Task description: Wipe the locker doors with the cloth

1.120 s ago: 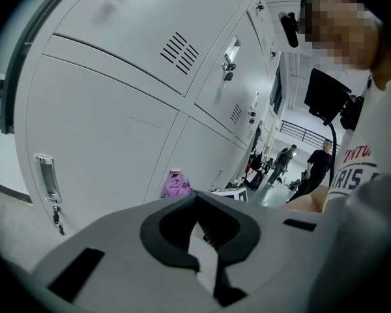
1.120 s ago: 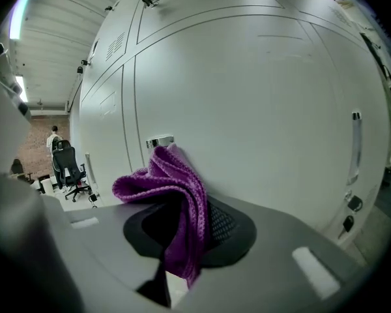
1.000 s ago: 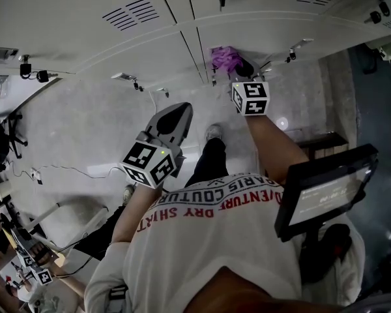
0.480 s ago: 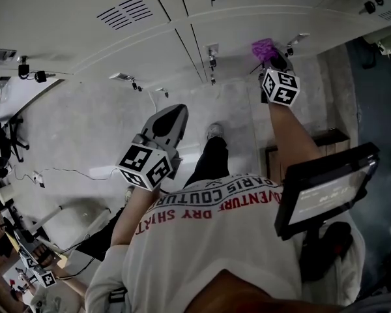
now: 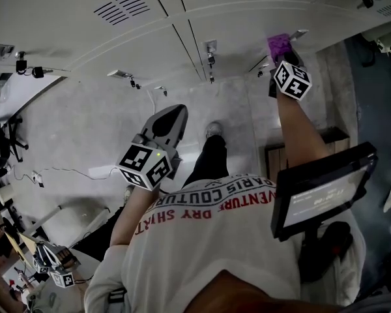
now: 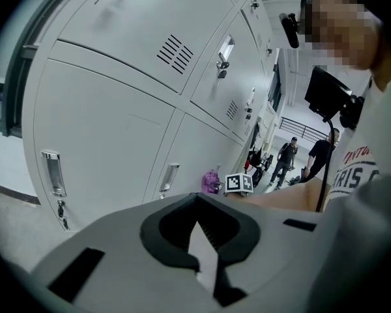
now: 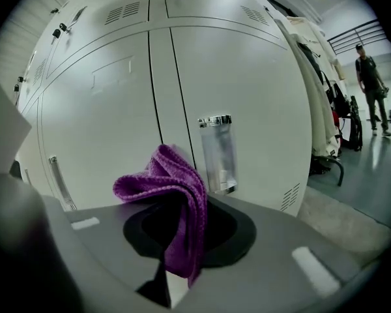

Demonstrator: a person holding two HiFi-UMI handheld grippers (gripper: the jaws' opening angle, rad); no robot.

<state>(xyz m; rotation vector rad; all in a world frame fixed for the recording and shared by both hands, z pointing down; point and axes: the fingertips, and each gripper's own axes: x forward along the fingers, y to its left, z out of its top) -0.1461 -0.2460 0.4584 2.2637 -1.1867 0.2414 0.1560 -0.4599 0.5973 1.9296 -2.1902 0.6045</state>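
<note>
Purple cloth [image 5: 278,44] shows at the far right of the head view, pinched in the right gripper [image 5: 280,56] and held against the low locker doors [image 5: 247,15]. The left gripper [image 5: 173,117] hangs nearer the person, well apart from the lockers.

From the left gripper view, the left gripper [image 6: 198,237] has its jaws pressed together on nothing, and the cloth [image 6: 210,181] sits far off down the row.

In the right gripper view the jaws clamp the folded cloth [image 7: 176,194], its loose crown near a chrome handle [image 7: 217,152]. I'd judge a good pass wants that crown pushed flat to the door [image 7: 254,90], with strokes that skirt the handle.
</note>
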